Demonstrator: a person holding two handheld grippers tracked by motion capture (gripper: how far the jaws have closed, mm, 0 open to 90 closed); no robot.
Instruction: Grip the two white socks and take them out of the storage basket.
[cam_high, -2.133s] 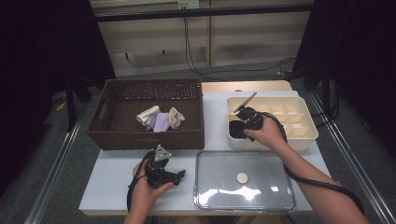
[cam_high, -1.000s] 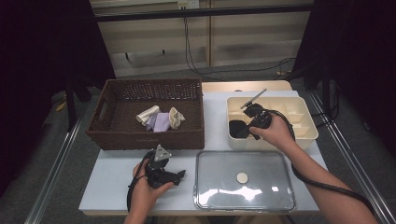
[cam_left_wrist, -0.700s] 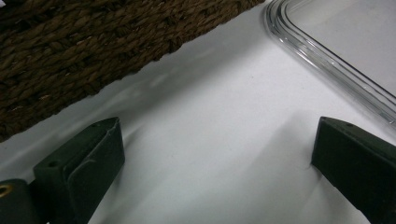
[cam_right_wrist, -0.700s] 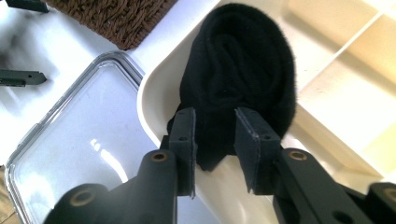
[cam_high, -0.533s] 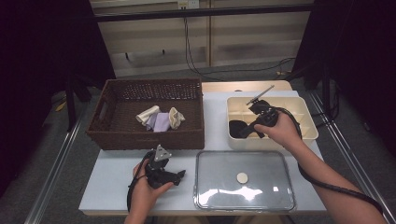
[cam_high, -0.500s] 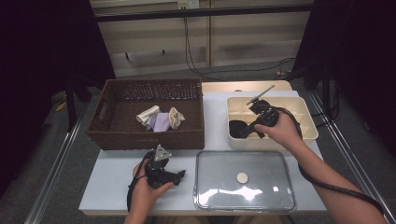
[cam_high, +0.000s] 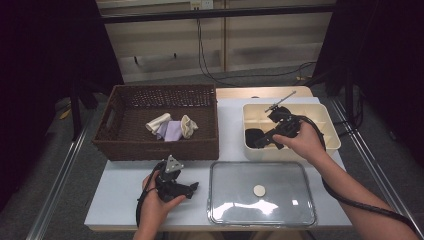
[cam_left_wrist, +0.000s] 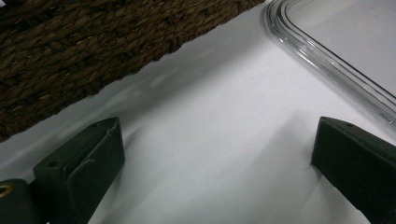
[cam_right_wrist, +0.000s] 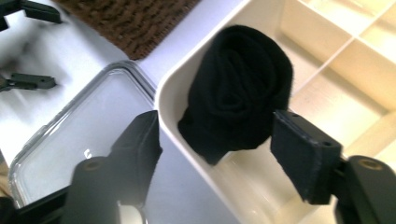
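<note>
Right gripper (cam_right_wrist: 215, 154) jaws just opened, sock (cam_right_wrist: 236, 95) ahead, released into tray (cam_right_wrist: 187, 88) corner; withdrawal could snag sock, dragging it out.

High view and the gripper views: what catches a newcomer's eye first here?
A rolled black sock lies in a corner compartment of the cream divided box, with the right gripper open around it. Pale rolled socks sit in the wicker basket; a clear lid lies in front.
</note>
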